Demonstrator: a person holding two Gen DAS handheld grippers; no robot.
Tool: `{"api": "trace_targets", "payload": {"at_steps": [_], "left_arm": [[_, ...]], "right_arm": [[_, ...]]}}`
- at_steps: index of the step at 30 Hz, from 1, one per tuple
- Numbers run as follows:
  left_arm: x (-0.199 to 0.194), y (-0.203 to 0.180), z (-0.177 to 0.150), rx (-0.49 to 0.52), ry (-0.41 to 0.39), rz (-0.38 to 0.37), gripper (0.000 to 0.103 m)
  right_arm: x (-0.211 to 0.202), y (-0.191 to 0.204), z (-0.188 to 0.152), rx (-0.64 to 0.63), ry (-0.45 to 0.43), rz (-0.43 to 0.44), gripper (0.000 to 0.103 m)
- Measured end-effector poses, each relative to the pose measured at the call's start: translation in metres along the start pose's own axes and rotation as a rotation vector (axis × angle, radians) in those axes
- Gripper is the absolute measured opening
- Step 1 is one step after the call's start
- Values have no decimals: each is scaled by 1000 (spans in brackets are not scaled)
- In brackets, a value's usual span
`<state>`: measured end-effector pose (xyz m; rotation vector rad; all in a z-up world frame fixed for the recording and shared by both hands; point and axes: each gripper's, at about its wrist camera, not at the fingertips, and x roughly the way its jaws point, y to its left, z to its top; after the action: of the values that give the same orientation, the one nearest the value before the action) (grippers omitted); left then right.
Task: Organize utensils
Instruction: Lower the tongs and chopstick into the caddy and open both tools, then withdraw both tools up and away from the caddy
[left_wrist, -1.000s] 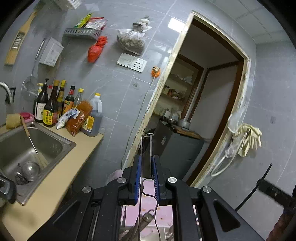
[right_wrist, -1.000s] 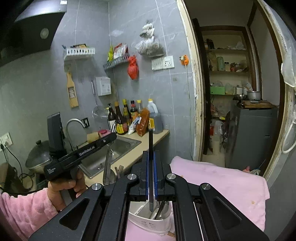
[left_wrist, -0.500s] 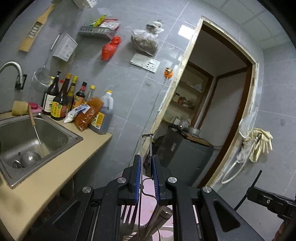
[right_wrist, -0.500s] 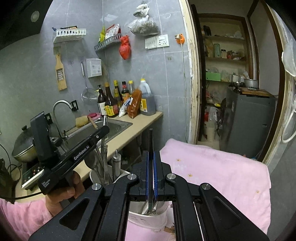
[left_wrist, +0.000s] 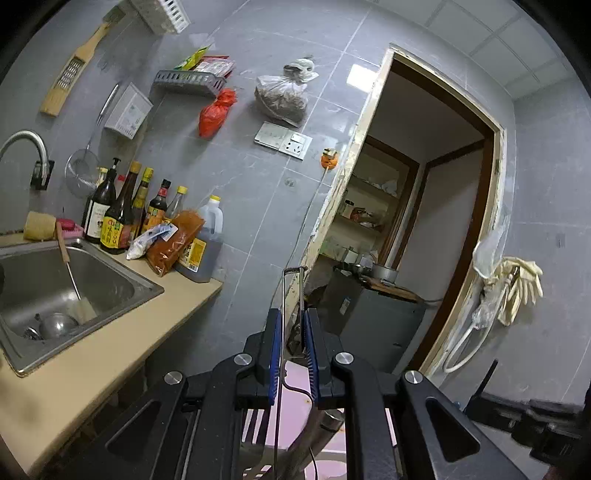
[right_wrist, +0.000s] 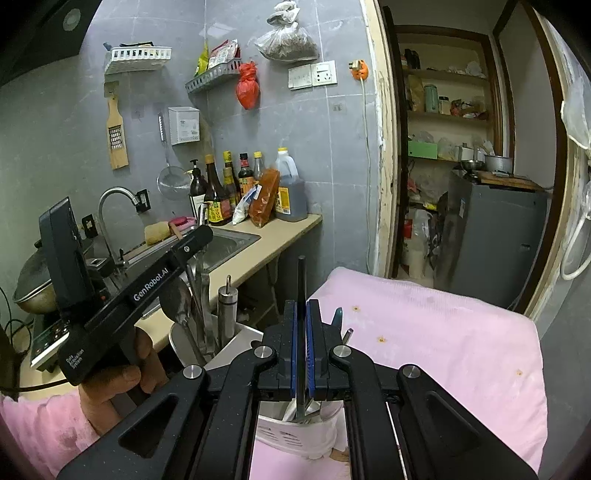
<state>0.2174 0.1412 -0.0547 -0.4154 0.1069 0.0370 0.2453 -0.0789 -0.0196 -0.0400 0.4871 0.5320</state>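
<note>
With both grippers loaded over the white utensil holder (right_wrist: 295, 435), snagging is the risk. Right gripper (right_wrist: 302, 354) is clamped on a thin dark-handled utensil (right_wrist: 301, 280) pointing to 12 o'clock, its tip in the holder's near compartment. Left gripper (left_wrist: 291, 354) pinches a wire-loop handle (left_wrist: 293, 291); its head is hidden. The holder is crowded: a ladle (right_wrist: 177, 306) at 10 o'clock could jam an insert or tip it off the pink cloth (right_wrist: 443, 332).

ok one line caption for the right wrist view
Right gripper shut on a thin dark utensil handle above a white utensil holder on pink cloth.
</note>
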Motion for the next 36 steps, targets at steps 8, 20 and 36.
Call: {"api": "trace_targets", "payload": {"at_steps": [8,20,36], "left_arm": [[-2,8,-1,6,26,-8,13],[-21,0,5,132,106,-7,13],[-32,-13,15,246,276,-29,34]], "right_arm": [[8,-3,-7,29,10,2,4],[12,-2,-14,42,43,1,4],[-29,1,0,61,-25,-27,30]]}}
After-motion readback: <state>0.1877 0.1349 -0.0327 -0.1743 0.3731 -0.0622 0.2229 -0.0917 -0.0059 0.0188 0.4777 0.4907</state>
